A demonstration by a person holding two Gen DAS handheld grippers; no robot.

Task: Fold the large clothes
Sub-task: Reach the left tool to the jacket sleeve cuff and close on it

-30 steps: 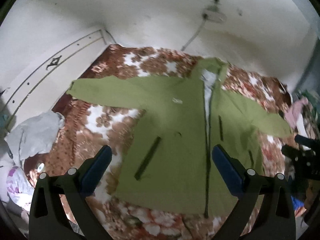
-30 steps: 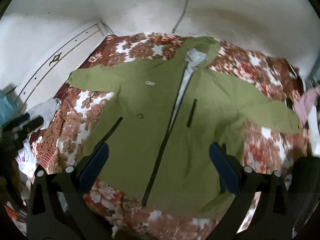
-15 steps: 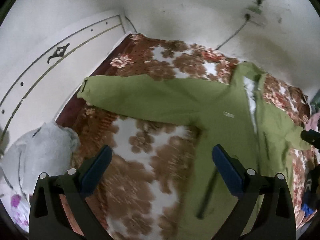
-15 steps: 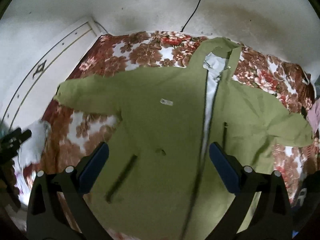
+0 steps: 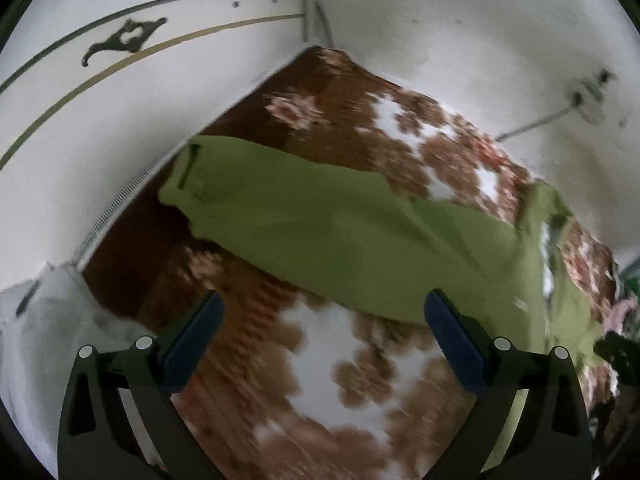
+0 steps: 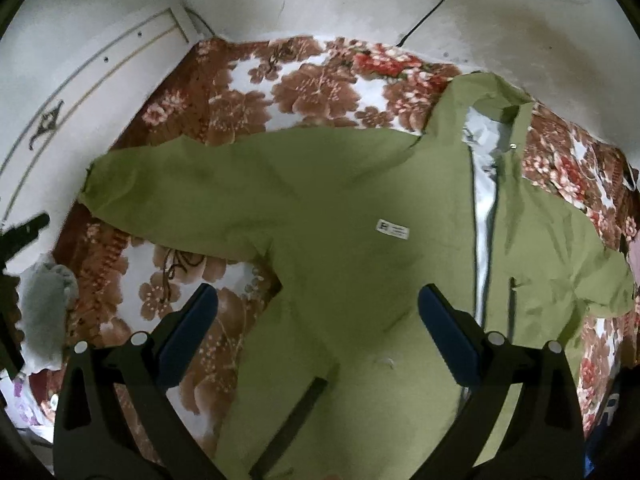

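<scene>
A: Jacket (image 6: 360, 248) first: it lies flat, front up, on the floral blanket (image 6: 320, 80). Where should you go?

B: Left gripper (image 5: 320, 340), jaws wide and empty, hangs over blanket; take the sleeve (image 5: 280, 216) near its cuff (image 5: 188, 176) at ten o'clock, though blur hides the edge. Right gripper (image 6: 316, 332), equally wide and empty, hovers above the chest.

A: Orientation?

B: Collar (image 6: 492, 100) points to one o'clock, hem toward six; sleeves run nine to three.
</scene>
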